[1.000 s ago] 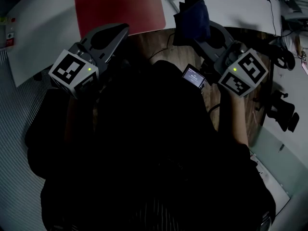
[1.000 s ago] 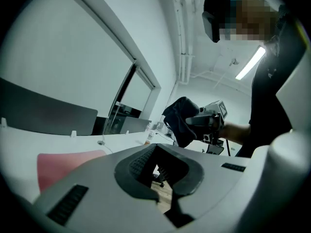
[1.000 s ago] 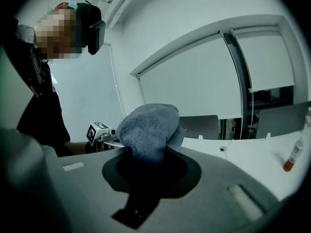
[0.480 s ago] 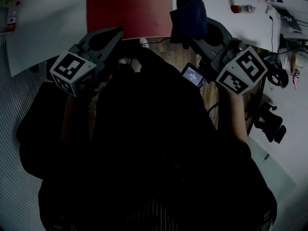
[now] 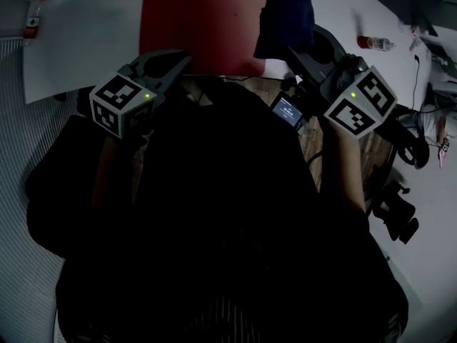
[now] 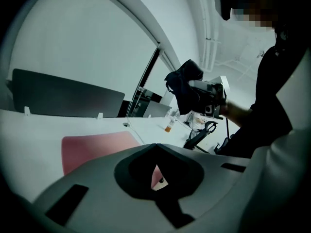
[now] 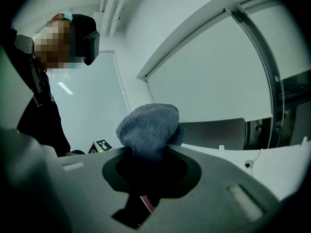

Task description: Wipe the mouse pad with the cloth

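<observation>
Your right gripper (image 7: 150,152) is clenched on the cloth (image 7: 148,125), which bunches up past the jaw tips, in the air. Mouse pad (image 5: 200,20) lies ahead of both jaws; I'd say wiping hasn't started. Left gripper (image 6: 155,147) is closed and empty.

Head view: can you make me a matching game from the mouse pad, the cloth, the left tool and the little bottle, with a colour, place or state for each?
1 mouse pad
2 cloth
3 left tool
4 bottle

a shut, empty
b red, flat on the table
c far right on the table
d dark blue, clamped in the right tool

Pairs: 1-b, 2-d, 3-a, 4-c
</observation>
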